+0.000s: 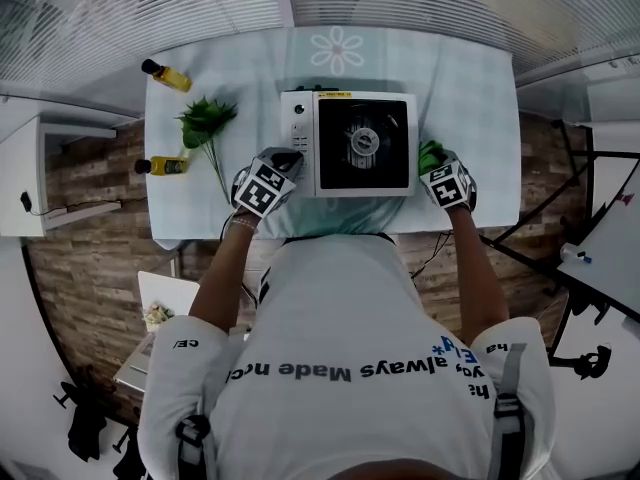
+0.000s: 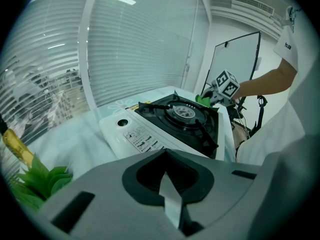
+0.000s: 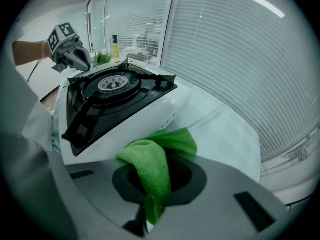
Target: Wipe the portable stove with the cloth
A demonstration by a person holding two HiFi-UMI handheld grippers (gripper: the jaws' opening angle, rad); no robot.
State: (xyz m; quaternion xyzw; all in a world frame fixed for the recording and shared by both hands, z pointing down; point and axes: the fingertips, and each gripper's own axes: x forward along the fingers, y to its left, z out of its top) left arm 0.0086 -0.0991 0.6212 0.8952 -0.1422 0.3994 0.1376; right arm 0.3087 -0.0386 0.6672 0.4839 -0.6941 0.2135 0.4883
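A white portable stove (image 1: 350,143) with a black burner top stands in the middle of the table. My right gripper (image 1: 443,180) sits at the stove's right side, shut on a green cloth (image 1: 430,155). In the right gripper view the cloth (image 3: 155,161) bunches out of the jaws and lies against the stove's white side wall (image 3: 150,116). My left gripper (image 1: 272,180) is at the stove's front left corner, by the control panel. In the left gripper view its jaws are shut with nothing between them, and the stove (image 2: 170,119) lies just ahead.
The table (image 1: 470,88) carries a pale cloth with a flower print. Left of the stove lie a green plant sprig (image 1: 205,123) and two yellow bottles (image 1: 166,75) (image 1: 165,165). Window blinds run along the far edge. A white board (image 1: 610,253) stands at the right.
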